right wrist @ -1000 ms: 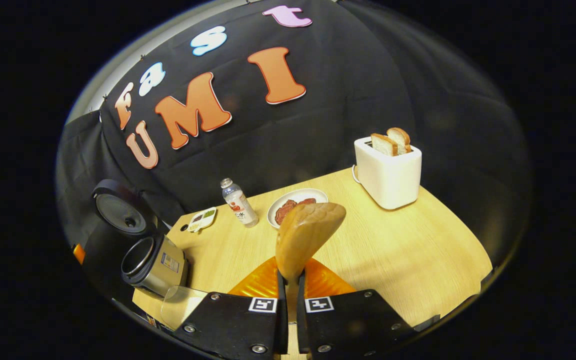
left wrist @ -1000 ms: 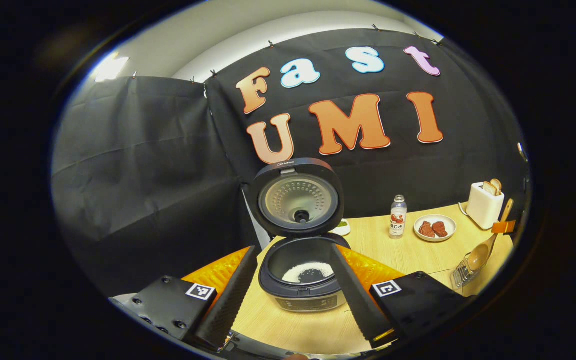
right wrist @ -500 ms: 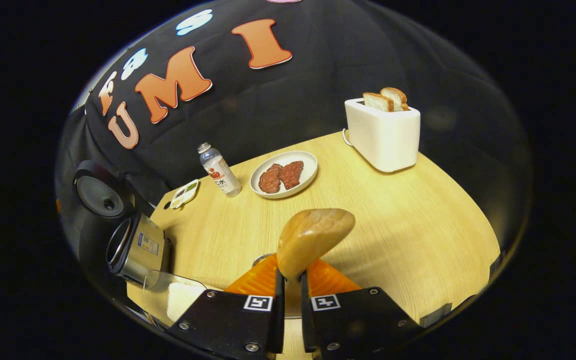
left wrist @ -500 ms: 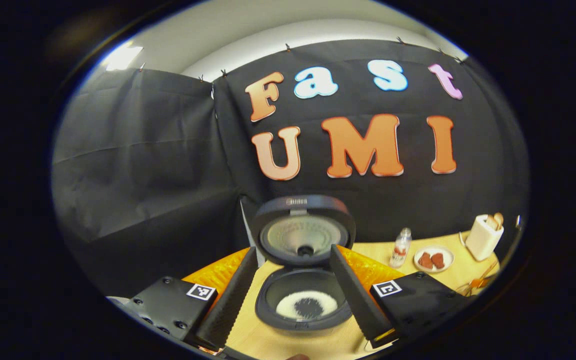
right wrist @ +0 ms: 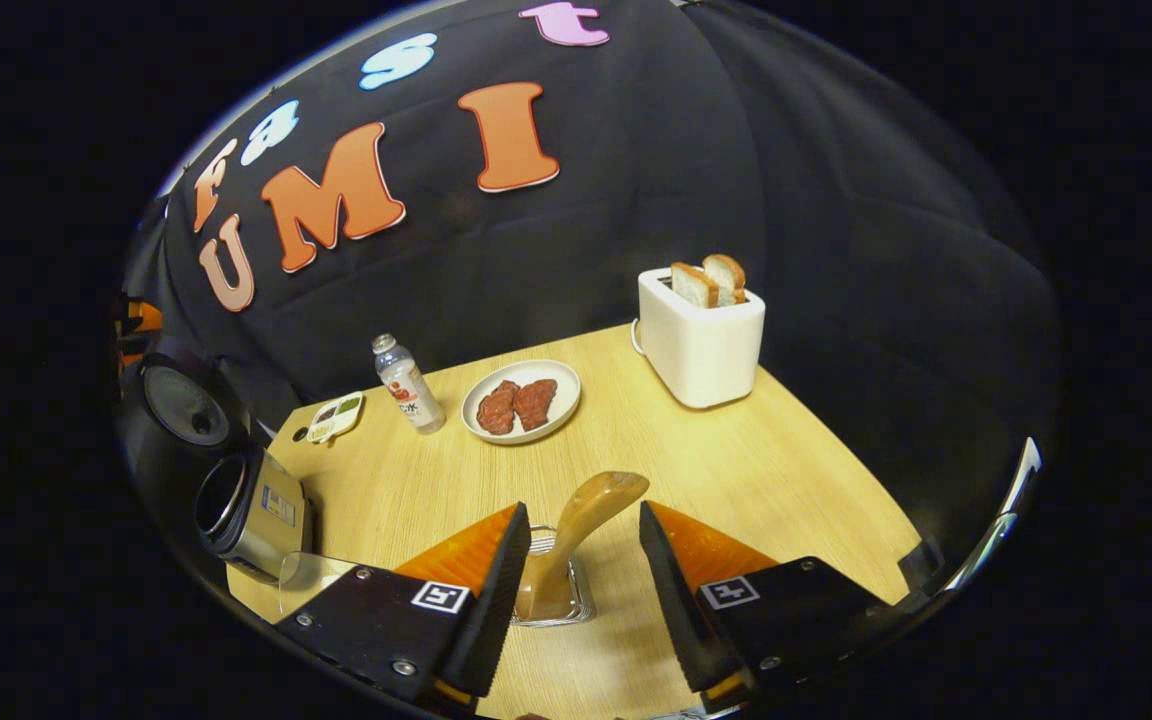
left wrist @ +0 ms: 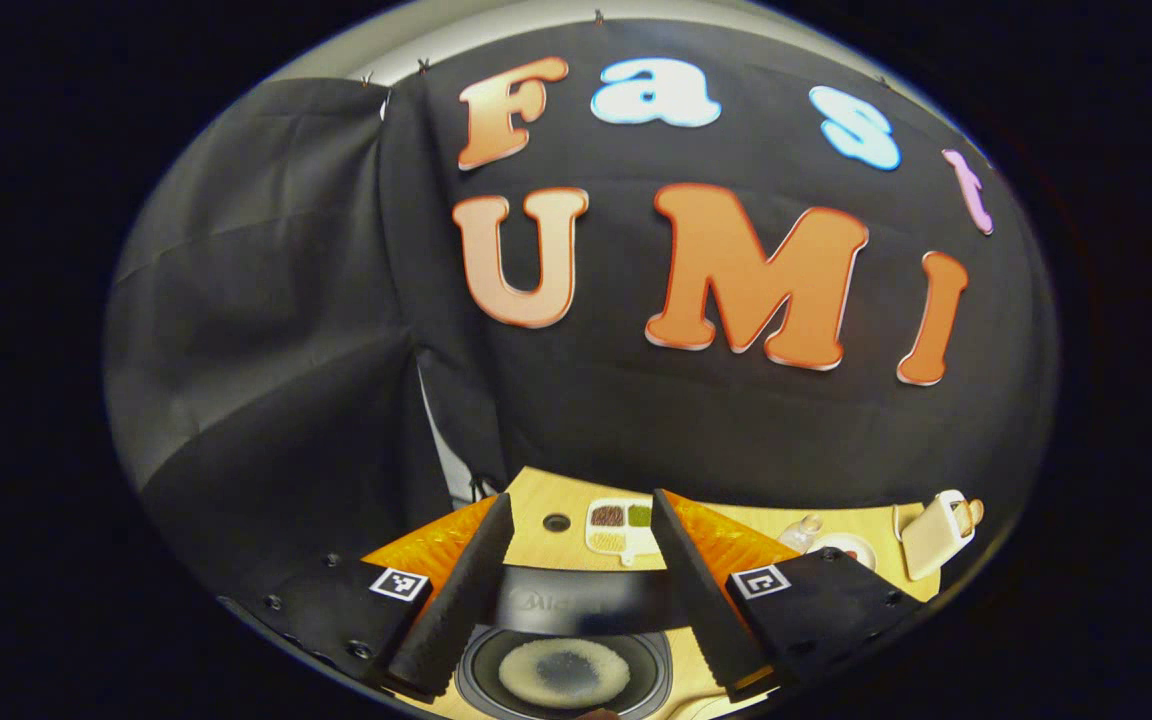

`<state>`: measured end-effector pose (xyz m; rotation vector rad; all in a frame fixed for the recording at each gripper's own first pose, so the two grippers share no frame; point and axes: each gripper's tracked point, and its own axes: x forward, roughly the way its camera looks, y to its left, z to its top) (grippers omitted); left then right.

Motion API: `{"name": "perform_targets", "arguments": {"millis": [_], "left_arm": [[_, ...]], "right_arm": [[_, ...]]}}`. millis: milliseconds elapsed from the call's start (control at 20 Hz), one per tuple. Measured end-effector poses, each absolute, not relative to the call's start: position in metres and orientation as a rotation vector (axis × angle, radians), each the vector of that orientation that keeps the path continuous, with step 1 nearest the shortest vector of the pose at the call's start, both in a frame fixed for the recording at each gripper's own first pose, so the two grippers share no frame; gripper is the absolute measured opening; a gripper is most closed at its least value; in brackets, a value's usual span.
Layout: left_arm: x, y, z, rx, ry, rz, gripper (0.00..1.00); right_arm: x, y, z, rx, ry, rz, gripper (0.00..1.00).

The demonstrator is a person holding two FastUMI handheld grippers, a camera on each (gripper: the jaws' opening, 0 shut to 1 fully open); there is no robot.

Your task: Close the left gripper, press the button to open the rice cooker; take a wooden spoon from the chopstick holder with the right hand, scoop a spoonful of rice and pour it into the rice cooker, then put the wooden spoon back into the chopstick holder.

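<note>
Your right gripper [right wrist: 576, 560] has just let go of the wooden spoon [right wrist: 576, 530]. A moment ago its two fingers were squeezed tight on the spoon. Now they are spread wide apart and touch nothing. The spoon stands in the chopstick holder [right wrist: 548, 600], right in front of your right gripper, in the gap between its fingers. That looks like the last step of the job, so the spoon seems to be back home. Its long line runs up and down, but it leans a bit. The handle end goes down into the holder, and the round bowl end points up and tips away from your right gripper, a little to its right. Your left gripper [left wrist: 576, 590] has moved too. It was looking at the rice cooker [left wrist: 566, 660] from farther back, and now it hangs right over it. The open pot sits low, between its fingers, with white rice in the bottom. The dark lid [left wrist: 586, 602] stands just past the pot. Your left gripper's fingers are spread apart and hold nothing. Off to the left of your right gripper, the rice cooker sits at the edge of the tabletop [right wrist: 786, 480] with its lid up.
</note>
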<state>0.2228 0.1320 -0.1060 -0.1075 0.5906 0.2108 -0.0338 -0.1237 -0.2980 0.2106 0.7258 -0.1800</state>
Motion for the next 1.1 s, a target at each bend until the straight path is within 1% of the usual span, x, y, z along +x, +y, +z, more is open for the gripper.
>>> {"name": "perform_targets", "arguments": {"millis": [50,200,350,400,450,600,650,750,800,900,1050,1100], "left_arm": [[0.224,0.135,-0.122,-0.092,0.647,0.213,0.93],[0.200,0.119,-0.151,-0.119,0.862,0.137,0.96],[0.169,0.111,-0.175,-0.152,1.005,0.092,0.97],[0.155,0.112,-0.191,-0.148,1.085,0.093,0.96],[0.146,0.114,-0.202,-0.145,1.098,0.087,0.97],[0.101,0.104,-0.240,-0.154,1.260,0.081,0.98],[0.086,0.101,-0.254,-0.163,1.321,0.079,0.96],[0.069,0.094,-0.279,-0.179,1.409,0.079,0.98],[0.077,0.094,-0.279,-0.161,1.349,0.073,0.98],[0.077,0.089,-0.287,-0.165,1.374,0.087,0.96],[0.080,0.088,-0.289,-0.143,1.301,0.081,0.98],[0.080,0.088,-0.288,-0.135,1.267,0.079,0.96]], "right_arm": [[-0.036,-0.123,-0.289,0.213,0.716,-0.181,0.72],[-0.034,-0.120,-0.269,0.205,0.682,-0.177,0.72],[-0.028,-0.112,-0.259,0.176,0.657,-0.158,0.72],[-0.025,-0.107,-0.258,0.168,0.657,-0.145,0.72],[-0.023,-0.103,-0.259,0.156,0.659,-0.134,0.72],[-0.015,-0.085,-0.258,0.146,0.661,-0.094,0.72],[-0.013,-0.079,-0.259,0.151,0.664,-0.081,0.72],[-0.009,-0.072,-0.262,0.146,0.668,-0.064,0.72],[-0.008,-0.070,-0.261,0.138,0.668,-0.058,0.72],[-0.006,-0.065,-0.259,0.125,0.664,-0.044,0.72],[0.000,-0.057,-0.250,0.106,0.638,-0.033,0.72],[0.003,-0.053,-0.246,0.102,0.630,-0.024,0.72]]}}
